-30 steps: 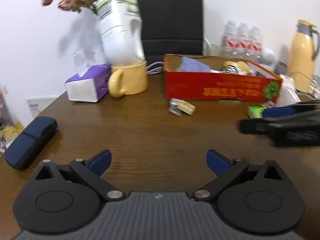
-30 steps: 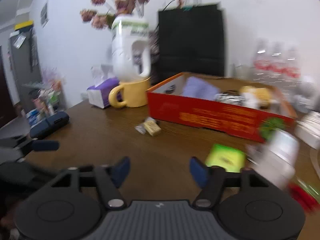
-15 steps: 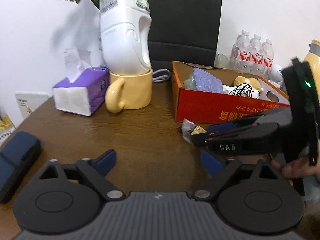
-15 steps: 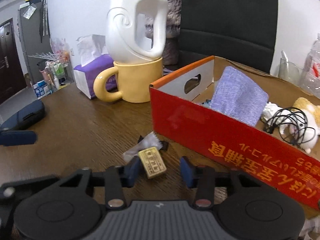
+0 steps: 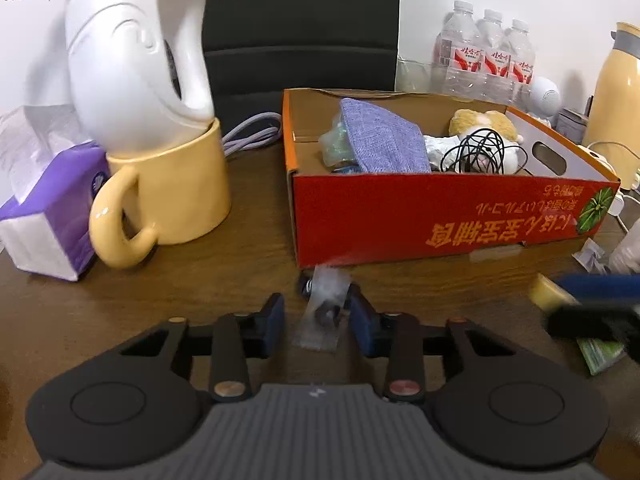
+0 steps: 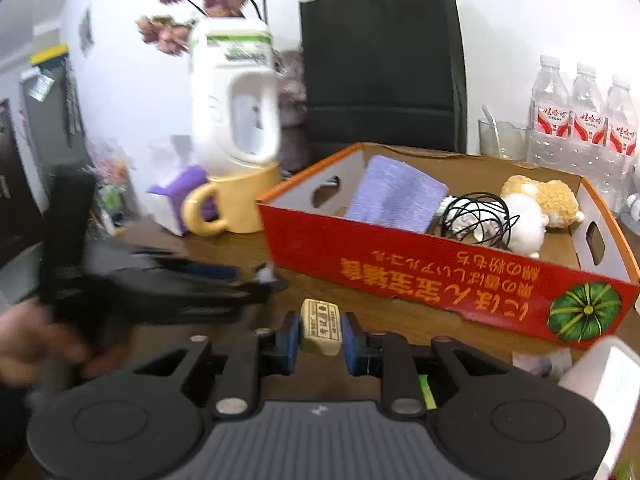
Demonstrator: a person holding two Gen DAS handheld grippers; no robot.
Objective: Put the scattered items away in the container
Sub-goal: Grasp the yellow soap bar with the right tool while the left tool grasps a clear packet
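My right gripper (image 6: 320, 336) has a small yellow wrapped block (image 6: 321, 326) between its blue pads (image 6: 293, 336). The jaws are narrow and closing, and both pads look to be against the block's sides. The block's long axis runs away from me along the fingers, its far end pointing toward the red cardboard box (image 6: 440, 276), printed label face up. It sits just in front of the box's near wall, over the brown wooden table (image 6: 400, 316); I cannot tell whether it rests on the wood or is lifted.

My left gripper (image 5: 316, 320) straddles a clear plastic packet (image 5: 325, 308) with something dark inside. Those jaws are closing too. The right pad (image 5: 362, 322) is at the packet's edge, while a gap shows on the left side, so nothing is clamped yet. The packet lies flat on the table just before the box's near left corner, its long axis running front to back, the far end pointing at the box wall.

Inside the box I see a folded purple cloth (image 5: 384, 140), a coil of black cable (image 5: 476, 152) and a plush toy (image 5: 488, 124). To the left stands a yellow mug (image 5: 176, 184) with a white jug (image 5: 132, 60) resting in it, beside a purple tissue pack (image 5: 52, 220).
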